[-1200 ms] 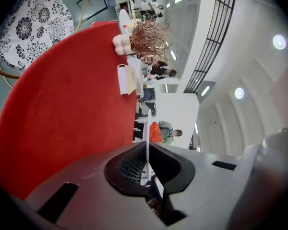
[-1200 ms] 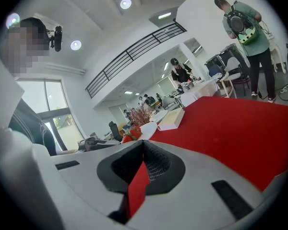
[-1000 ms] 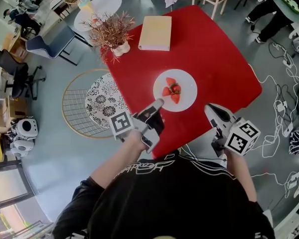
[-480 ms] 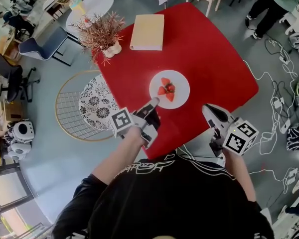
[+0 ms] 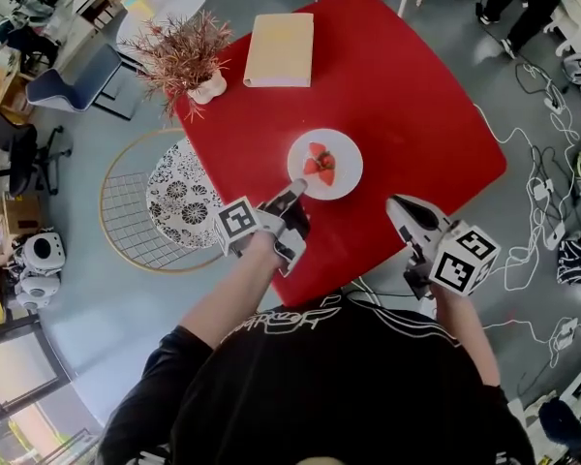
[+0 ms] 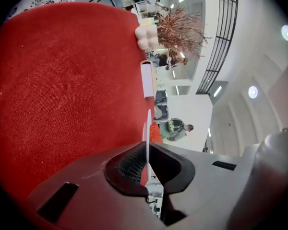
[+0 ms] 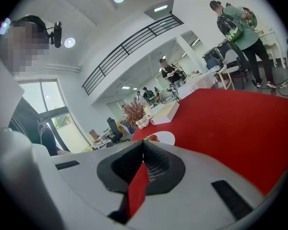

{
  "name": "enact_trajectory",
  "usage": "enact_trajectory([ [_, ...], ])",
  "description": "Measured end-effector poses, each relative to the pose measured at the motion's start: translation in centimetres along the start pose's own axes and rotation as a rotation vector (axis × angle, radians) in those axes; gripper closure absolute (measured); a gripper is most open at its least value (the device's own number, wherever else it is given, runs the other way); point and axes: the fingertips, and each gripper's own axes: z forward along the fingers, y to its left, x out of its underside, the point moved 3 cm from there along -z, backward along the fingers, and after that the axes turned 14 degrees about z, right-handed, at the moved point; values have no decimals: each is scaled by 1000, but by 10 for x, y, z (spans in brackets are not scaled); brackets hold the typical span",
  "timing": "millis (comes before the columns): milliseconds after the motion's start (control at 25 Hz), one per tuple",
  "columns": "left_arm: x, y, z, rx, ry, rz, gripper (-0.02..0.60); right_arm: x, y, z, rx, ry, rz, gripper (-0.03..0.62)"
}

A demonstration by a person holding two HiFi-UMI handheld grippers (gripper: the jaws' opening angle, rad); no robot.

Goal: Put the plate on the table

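The left claw (image 5: 292, 198) is pinching the near-left rim of the white plate (image 5: 343, 176). In the left gripper view the thin rim stands edge-on, clamped between the two pads. The plate sits over the near middle of the red surface (image 5: 416, 85), with cut strawberries (image 5: 320, 163) heaped at its centre. Whether its base already rests on the cloth or hangs just above it, I cannot tell. The right claw (image 5: 399, 208) is pressed together on nothing, just right of the plate over the near edge of the surface.

The plate looks stiff and glazed, probably ceramic, so it would be slick under the pads and could chip if set down hard. Held by one rim point only, its weight hangs out beyond the grip and it will tend to droop on the far side. The loose fruit could then slide. The rim is the only sensible place to hold, since the flat centre offers nothing to pinch, and a level, gentle touchdown seems wise before letting go.

A pale book (image 5: 280, 49) and a potted plant (image 5: 182, 54) lie at the far left, well apart from the plate.
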Motion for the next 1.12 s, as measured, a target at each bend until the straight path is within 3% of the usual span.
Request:
enact_trajectory([
  [1120,-6,29,16,-63,4,-40,560,3,-19,-3,29,-11,69,586],
])
